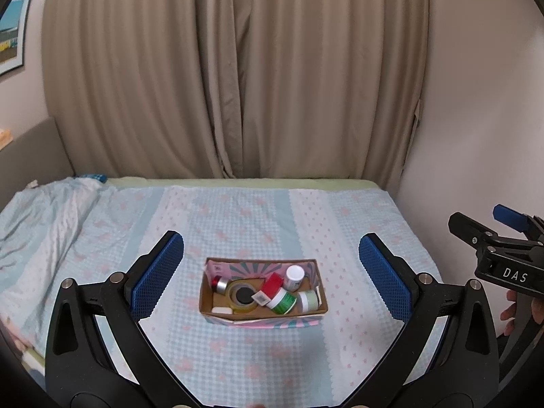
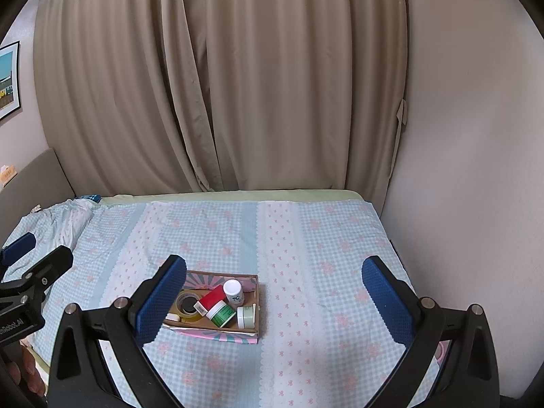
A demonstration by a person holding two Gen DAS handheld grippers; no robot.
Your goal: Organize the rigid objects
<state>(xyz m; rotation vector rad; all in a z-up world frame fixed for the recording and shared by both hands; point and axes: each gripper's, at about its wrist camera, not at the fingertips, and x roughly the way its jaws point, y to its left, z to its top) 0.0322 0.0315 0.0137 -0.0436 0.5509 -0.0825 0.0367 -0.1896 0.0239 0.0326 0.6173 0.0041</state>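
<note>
A small cardboard box [image 1: 263,316] is sitting on the bed [image 1: 238,210], on the checked blue bedspread. Lying jumbled inside it are a tape roll [image 1: 242,296], a red container [image 1: 273,285], a white bottle [image 1: 294,277] and two small jars. Both claws, left [image 1: 271,277] and right [image 2: 274,301], are hovering above the bed with their jaws spread wide, gripping nothing.

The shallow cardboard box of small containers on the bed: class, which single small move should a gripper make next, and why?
Probably lower the left gripper toward the shallow cardboard box. Its jaws are open and empty, the box sits between them in its view, and the upright white-capped bottle stands clear above the jumbled jars. The right gripper, also open, views the box off-centre.
</note>
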